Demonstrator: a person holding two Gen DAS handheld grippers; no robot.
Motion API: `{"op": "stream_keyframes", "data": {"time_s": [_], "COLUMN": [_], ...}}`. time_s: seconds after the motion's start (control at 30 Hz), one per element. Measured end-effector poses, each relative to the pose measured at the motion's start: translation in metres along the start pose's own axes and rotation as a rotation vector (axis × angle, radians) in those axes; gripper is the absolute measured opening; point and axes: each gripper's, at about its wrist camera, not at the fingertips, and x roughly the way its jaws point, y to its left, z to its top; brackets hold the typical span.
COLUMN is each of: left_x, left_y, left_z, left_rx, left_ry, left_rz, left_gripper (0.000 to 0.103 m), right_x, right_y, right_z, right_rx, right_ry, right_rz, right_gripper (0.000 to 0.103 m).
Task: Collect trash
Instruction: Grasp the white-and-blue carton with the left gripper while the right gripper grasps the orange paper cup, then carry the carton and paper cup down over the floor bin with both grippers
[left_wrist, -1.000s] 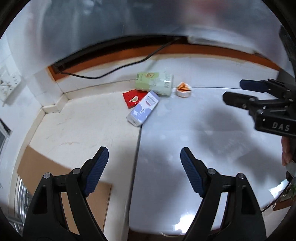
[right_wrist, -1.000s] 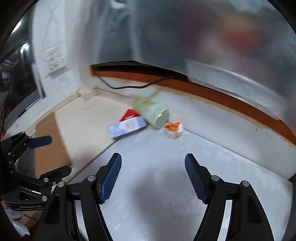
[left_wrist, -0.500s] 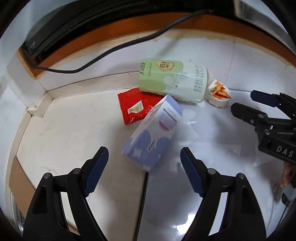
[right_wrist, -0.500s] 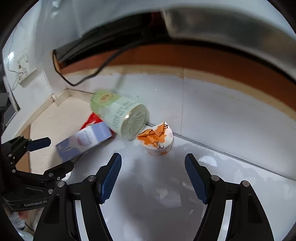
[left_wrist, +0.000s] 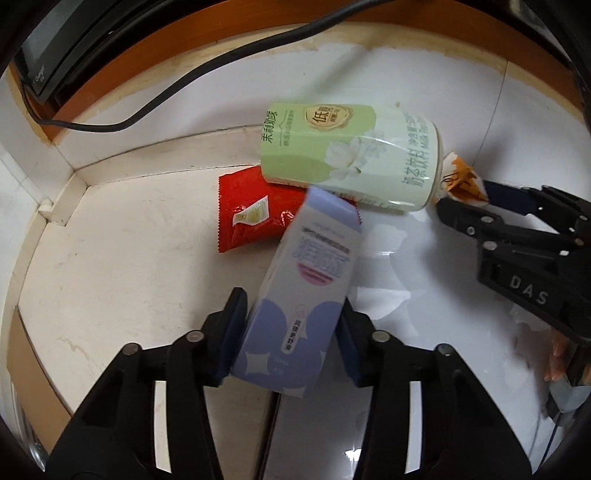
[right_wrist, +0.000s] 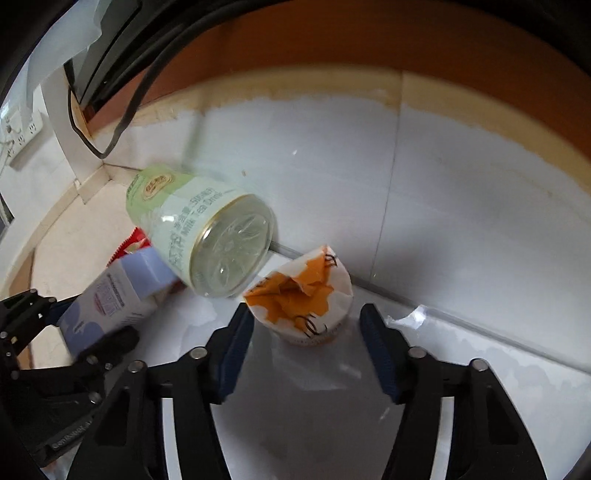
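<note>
A white counter runs into a tiled corner, with a black cable along the wall above. Largest of the trash is a pale green milk-tea bottle lying on its side by the wall, its clear base toward the right wrist camera; whether anything is inside cannot be told. A lilac carton lies against it, over a corner of a flat red packet. The left gripper has its pads pressed on both sides of the carton. Smallest is a white cup with a torn orange lid, beside the bottle's base. The right gripper stands spread, its fingers on either side of the cup, not touching.
</note>
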Motion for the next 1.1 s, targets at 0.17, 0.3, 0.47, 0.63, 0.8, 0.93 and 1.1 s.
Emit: {"op": "stream_keyframes", "data": {"time_s": [0.17,0.3,0.47,0.63,0.8,0.93,1.1], "left_x": [-0.012,-0.029,-0.06,-0.107,-0.167,-0.214,-0.251], "left_y": [0.005,0.01,0.017,0.02,0.009,-0.004,-0.009], "left_z": [-0.009,-0.023,-0.046,-0.077,-0.116,-0.156,-0.205], "left_rx": [-0.045,-0.064,-0.094,-0.119,-0.135,-0.149,-0.186], "left_ry": [-0.011,-0.018,-0.036,-0.069,-0.111,-0.133,-0.165], "left_rz": [-0.023,-0.037,-0.057,-0.08,-0.121,-0.132,-0.136], "left_gripper": [0.035,0.035,0.035,0.035,0.035,0.035,0.035], "right_x": [-0.012,-0.033,-0.08,-0.138,-0.198,-0.248,-0.296], "right_y": [0.004,0.005,0.01,0.023,0.04,0.051,0.073], "right_z": [-0.006,-0.022,-0.042,-0.068,-0.092,-0.127,-0.179], "right_rx": [-0.007,-0.014,-0.01,-0.025,-0.039,-0.051,-0.08], "right_ry": [-0.03,-0.031,-0.055,-0.1,-0.142,-0.164,-0.187], "right_rz": [-0.003,0.008,0.042,0.084,0.155,0.201,0.253], "right_gripper": [0.052,0.052,0.052,0.052,0.052,0.052,0.052]}}
